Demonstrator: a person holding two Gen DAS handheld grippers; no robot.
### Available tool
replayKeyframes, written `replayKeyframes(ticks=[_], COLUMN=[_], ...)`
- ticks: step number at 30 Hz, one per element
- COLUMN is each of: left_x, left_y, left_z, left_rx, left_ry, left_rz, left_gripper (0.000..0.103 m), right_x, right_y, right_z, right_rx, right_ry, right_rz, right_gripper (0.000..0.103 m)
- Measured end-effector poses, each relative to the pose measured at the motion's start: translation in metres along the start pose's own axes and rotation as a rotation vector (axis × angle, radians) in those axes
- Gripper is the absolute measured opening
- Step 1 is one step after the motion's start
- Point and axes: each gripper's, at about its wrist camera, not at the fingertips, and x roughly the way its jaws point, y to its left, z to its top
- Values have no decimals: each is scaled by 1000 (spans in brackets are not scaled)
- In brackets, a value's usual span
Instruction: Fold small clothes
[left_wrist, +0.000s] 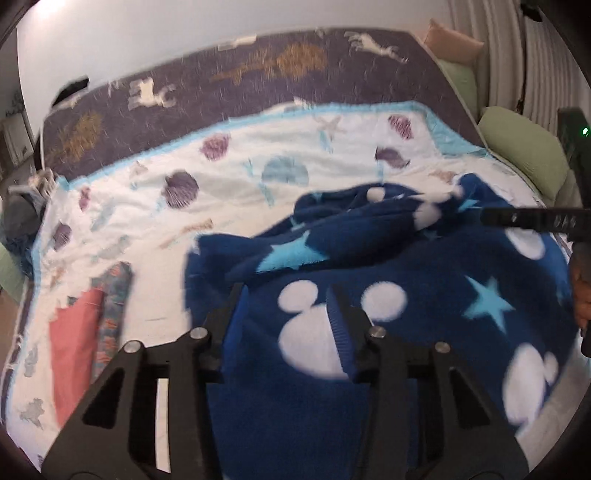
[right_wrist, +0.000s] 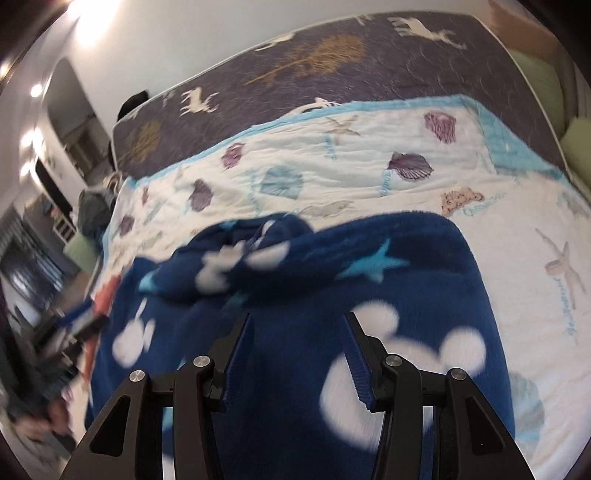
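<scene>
Both claws, left gripper (left_wrist: 286, 295) and right gripper (right_wrist: 299, 325), spread open above blue fleece garment (left_wrist: 388, 332), gripping nothing, positioned for grabbing edges.

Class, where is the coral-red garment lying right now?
In the left wrist view the coral-red garment lies at lower left on the seashell quilt, beside a patterned cloth, left of the navy fleece.
</scene>
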Motion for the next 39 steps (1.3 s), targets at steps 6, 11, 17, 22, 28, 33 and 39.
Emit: replayKeyframes(ticks=[6, 11, 17, 22, 28, 33, 39], left_x=[92, 95, 46, -17, -47, -39, -28], left_y=[39, 82, 92, 103, 96, 86, 80], left_z=[2, -10, -22, -58, -133, -151, -143], left_rx=[-112, -344, -428, -400, -395, -447, -461], left_ry=[156, 174, 74, 67, 236, 242, 215], left_rz=[255, 183, 141, -35, -303, -373, -450], left_gripper=[47, 67, 66, 67, 77, 78, 71], right_x=[49, 52, 22, -55, -122, -105, -81], right_y=[-56, -110, -103, -101, -138, -144, -137], right_z=[33, 22, 13, -32, -117, -137, -128], right_rx=[77, 320, 306, 210, 281, 280, 274], right_ry=[-28, -59, -111, -98, -27, 84, 57], right_rz=[-298, -159, -185, -90, 118, 256, 344], right_gripper=[49, 46, 48, 60, 77, 81, 87])
